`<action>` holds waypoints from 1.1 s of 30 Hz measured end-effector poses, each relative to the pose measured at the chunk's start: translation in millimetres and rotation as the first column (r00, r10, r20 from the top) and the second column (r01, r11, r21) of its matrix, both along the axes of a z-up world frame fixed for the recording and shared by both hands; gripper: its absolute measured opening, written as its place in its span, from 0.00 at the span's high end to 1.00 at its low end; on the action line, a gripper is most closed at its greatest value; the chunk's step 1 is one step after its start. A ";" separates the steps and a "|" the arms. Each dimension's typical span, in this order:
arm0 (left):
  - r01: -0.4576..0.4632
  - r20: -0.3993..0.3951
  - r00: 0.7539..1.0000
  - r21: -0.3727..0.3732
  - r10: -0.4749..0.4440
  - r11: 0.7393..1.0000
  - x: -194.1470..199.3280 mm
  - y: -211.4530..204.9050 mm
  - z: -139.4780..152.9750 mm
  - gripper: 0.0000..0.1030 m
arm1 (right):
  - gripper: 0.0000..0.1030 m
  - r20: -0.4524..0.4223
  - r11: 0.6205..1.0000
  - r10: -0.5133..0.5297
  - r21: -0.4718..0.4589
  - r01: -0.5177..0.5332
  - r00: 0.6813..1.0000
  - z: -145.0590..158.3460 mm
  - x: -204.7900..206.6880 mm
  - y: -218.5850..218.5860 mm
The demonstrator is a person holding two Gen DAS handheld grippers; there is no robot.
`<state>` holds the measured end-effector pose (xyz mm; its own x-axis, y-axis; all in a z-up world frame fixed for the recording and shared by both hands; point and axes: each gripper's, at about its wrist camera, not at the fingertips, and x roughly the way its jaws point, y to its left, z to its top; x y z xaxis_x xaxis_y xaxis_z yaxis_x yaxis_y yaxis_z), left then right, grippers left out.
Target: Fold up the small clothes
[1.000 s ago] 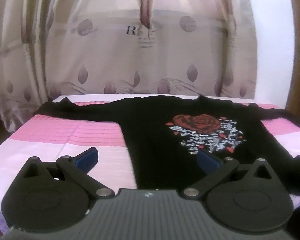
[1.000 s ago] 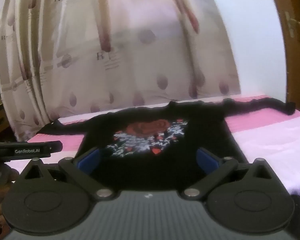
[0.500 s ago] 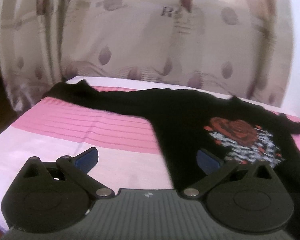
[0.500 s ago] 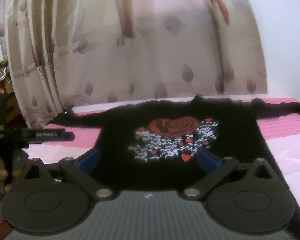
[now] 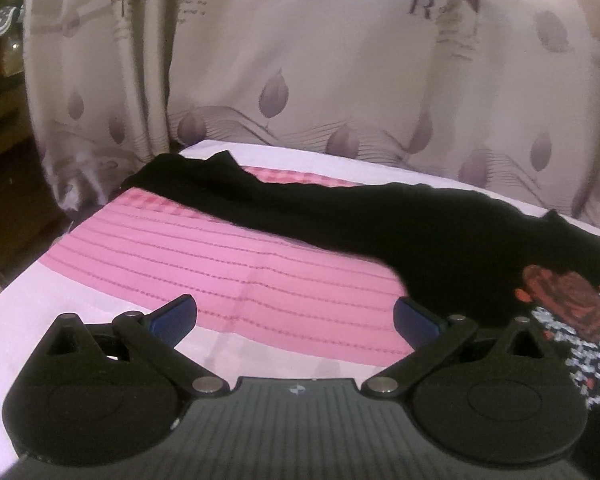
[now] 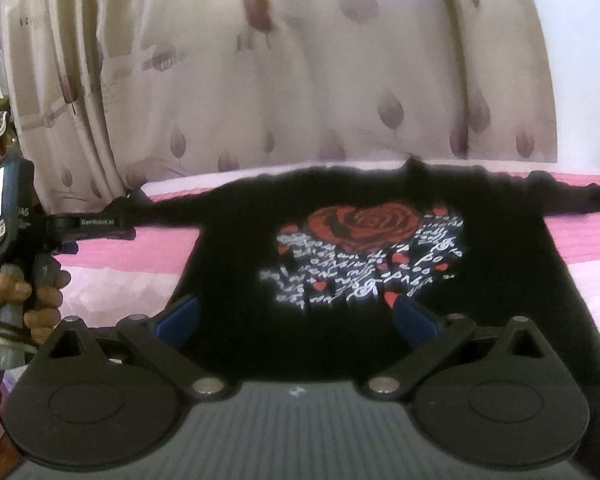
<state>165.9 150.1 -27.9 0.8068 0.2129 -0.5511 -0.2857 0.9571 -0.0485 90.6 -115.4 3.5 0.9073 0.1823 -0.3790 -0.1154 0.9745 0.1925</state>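
One black long-sleeved top with a rose print lies flat, sleeves outstretched, on the pink striped bedspread. Both the left gripper and right gripper hover with jaws spread wide, holding nothing. To fold well, the left should probably pinch the left sleeve near its cuff, lift only slightly, and carry it across the body. One top, two grippers, one curtain.

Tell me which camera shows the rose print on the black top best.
The right wrist view: the whole rose print sits centred on the black top. The left wrist view catches it only at the right edge, partly cut off.
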 end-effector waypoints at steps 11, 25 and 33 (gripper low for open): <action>-0.035 -0.027 0.999 0.011 0.035 0.999 23.3 21.5 -9.0 0.00 | 0.00 -0.050 1.000 0.013 -0.002 -0.013 0.999 -9.1 13.9 3.0; -0.094 0.027 0.995 -0.106 0.098 0.990 83.7 148.5 -3.7 0.02 | 0.00 -0.111 1.000 0.009 0.001 -0.009 0.994 -23.9 27.0 1.5; -0.300 -0.053 0.951 -0.385 0.304 0.873 124.1 291.4 -14.4 0.08 | 0.00 -0.164 1.000 -0.007 0.021 0.011 0.986 -29.3 31.6 -0.7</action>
<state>290.0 441.5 -42.3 0.7425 0.2204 -0.6325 -0.5558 0.7297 -0.3983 122.3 -116.1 -25.8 0.8351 0.1841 -0.5184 -0.0716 0.9707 0.2293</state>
